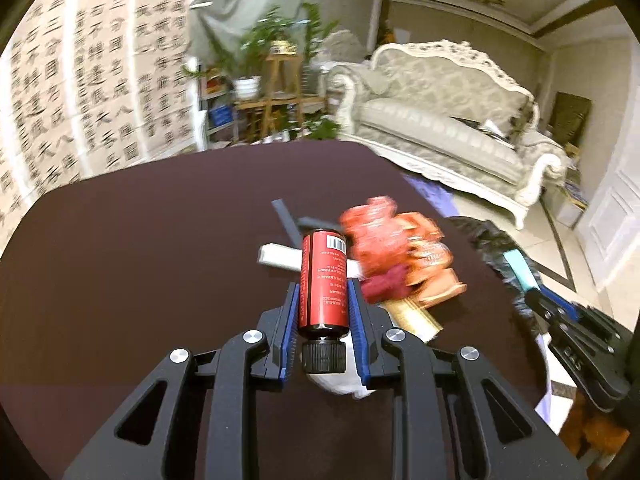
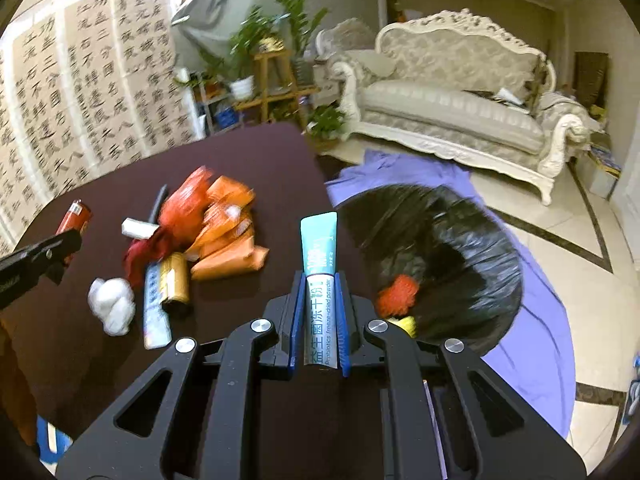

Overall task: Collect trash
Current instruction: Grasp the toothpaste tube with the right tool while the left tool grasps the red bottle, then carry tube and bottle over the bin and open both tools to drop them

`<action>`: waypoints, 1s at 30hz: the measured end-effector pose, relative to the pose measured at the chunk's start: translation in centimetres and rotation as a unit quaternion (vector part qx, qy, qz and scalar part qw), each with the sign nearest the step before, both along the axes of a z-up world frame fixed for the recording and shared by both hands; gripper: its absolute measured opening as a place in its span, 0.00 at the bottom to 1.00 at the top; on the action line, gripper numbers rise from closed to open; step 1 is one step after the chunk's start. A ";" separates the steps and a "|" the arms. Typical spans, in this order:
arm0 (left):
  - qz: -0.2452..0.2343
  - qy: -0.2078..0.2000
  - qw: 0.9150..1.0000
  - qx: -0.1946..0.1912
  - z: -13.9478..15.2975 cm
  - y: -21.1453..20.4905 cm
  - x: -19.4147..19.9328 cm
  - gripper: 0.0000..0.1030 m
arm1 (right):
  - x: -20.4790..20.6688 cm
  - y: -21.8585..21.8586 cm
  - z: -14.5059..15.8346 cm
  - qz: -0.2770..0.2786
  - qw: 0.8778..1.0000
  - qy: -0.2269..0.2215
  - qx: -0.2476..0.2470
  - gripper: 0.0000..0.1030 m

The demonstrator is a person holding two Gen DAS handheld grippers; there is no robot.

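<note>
My left gripper is shut on a small red bottle with a black cap, held above the dark table. My right gripper is shut on a teal and white sachet near the table's right edge, next to the black trash bag. Orange wrappers, a red scrap, a gold wrapper, a crumpled white tissue, a white stick pack and a long blue-white pack lie on the table. The red bottle also shows in the right wrist view.
The black bag holds a red item and a yellow item. It stands on a purple cloth on the floor. A cream sofa and plant stands are beyond the table.
</note>
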State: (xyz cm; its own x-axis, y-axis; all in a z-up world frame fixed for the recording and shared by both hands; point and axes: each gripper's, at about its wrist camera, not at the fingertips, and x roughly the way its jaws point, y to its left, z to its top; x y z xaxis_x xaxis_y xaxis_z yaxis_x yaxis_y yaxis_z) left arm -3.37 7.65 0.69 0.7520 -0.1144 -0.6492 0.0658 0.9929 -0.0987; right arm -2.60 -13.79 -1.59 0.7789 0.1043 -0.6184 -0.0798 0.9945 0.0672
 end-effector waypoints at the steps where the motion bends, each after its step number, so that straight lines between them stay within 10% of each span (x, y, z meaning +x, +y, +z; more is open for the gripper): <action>1: -0.007 -0.002 1.000 -0.002 0.1 -0.7 0.1 0.24 | -0.1 -0.9 -0.2 -0.006 1.000 -0.004 0.000 0.14; 30: -0.110 0.020 0.993 0.048 -3.4 -17.8 11.2 0.24 | 7.6 -10.0 -2.4 -0.091 0.995 -0.017 -0.018 0.14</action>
State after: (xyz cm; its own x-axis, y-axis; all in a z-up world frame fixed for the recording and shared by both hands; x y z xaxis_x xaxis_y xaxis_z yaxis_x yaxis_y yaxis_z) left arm 7.87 -10.13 -2.71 0.6885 -0.2096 -0.6943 0.2797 0.9600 -0.0123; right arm 4.98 -23.84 -3.99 0.8035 -0.0634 -0.5919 0.1012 0.9944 0.0308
